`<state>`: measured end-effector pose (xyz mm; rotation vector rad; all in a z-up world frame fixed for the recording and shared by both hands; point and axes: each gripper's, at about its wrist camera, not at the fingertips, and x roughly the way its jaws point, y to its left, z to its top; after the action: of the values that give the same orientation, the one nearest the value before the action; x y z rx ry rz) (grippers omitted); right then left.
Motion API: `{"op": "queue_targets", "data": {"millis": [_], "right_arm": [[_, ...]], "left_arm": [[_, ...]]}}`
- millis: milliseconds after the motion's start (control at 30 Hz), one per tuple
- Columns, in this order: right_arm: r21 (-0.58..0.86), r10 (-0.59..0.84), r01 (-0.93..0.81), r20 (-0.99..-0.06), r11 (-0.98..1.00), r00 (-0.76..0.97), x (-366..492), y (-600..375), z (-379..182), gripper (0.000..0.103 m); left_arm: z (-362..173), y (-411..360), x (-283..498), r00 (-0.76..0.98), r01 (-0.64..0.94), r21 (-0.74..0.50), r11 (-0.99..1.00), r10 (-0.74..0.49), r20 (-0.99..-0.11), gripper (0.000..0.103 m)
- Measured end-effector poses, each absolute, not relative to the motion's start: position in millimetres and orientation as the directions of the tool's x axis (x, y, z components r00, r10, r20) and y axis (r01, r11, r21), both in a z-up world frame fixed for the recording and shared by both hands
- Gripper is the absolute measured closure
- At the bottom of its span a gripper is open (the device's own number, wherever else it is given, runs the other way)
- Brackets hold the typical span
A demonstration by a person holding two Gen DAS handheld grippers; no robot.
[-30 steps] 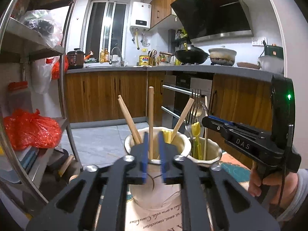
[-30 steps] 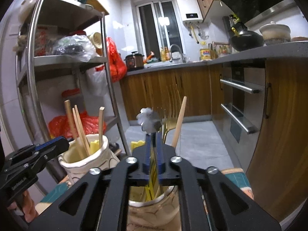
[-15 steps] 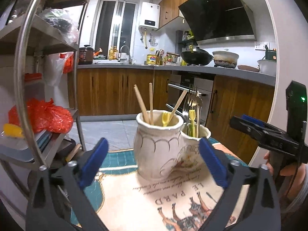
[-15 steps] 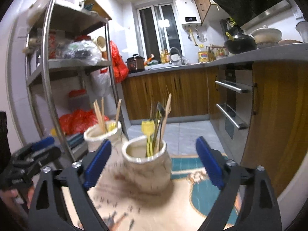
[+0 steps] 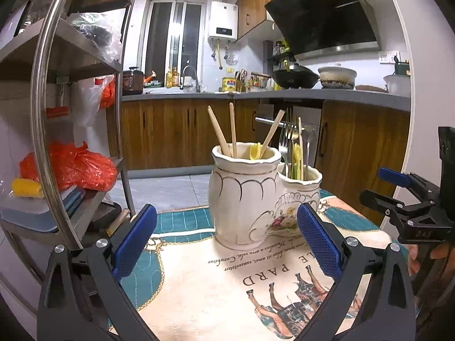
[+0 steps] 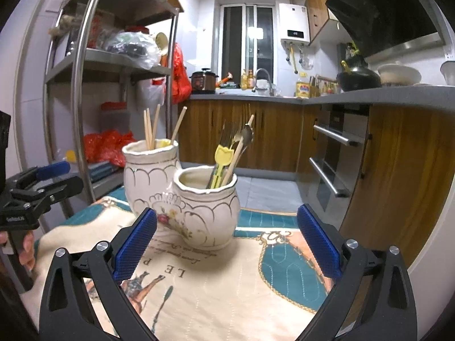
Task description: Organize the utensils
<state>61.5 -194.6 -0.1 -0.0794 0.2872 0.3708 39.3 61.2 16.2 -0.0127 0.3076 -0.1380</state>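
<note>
Nearest each lens, the two claws stand spread as wide as they go, with nothing between the blue pads: the left gripper and the right gripper have both just been opening, and neither one touches a utensil or a pot now. Beneath them lies the printed tablecloth, cream with teal borders and horse figures, bare in the foreground — no loose cutlery shows on it, which suggests the sorting is close to done or finished. Just beyond the pads stand the holders: the taller ceramic jar and the shorter ceramic jar, touching at their sides near the middle of the cloth. Wooden chopsticks lean against the taller jar's rim with something yellow low inside; the shorter one carries metal forks, a spoon, a wooden stick and a yellow tulip-topped pick, all upright with handles down — sorted by kind, it seems, long sticks in the deep jar and cutlery in the shallow one. Each gripper shows at the edge of the other's view, held by a hand well clear of the jars. Farther off are the steel rack with red bags, the wooden cabinets and the counter with a black wok.
</note>
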Motion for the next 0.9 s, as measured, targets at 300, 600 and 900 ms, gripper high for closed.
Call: {"op": "queue_targets", "data": {"millis": [300, 600, 900], "right_arm": [[0.005, 0.345, -0.358, -0.271, 0.934, 0.898, 58.7, -202.0, -0.7, 0.005], [0.005, 0.346, -0.358, -0.271, 0.934, 0.898, 58.6, -202.2, -0.9, 0.005], [0.005, 0.346, -0.358, -0.271, 0.934, 0.898, 58.4, -202.4, -0.9, 0.005]], "left_arm": [[16.0, 64.3, 37.5, 0.947, 0.135, -0.048, 0.99, -0.143, -0.288, 0.006], [16.0, 57.6, 34.8, 0.951, 0.133, -0.019, 0.991, -0.133, -0.28, 0.006], [16.7, 57.8, 34.4, 0.951, 0.133, -0.019, 0.991, -0.133, -0.28, 0.006]]}}
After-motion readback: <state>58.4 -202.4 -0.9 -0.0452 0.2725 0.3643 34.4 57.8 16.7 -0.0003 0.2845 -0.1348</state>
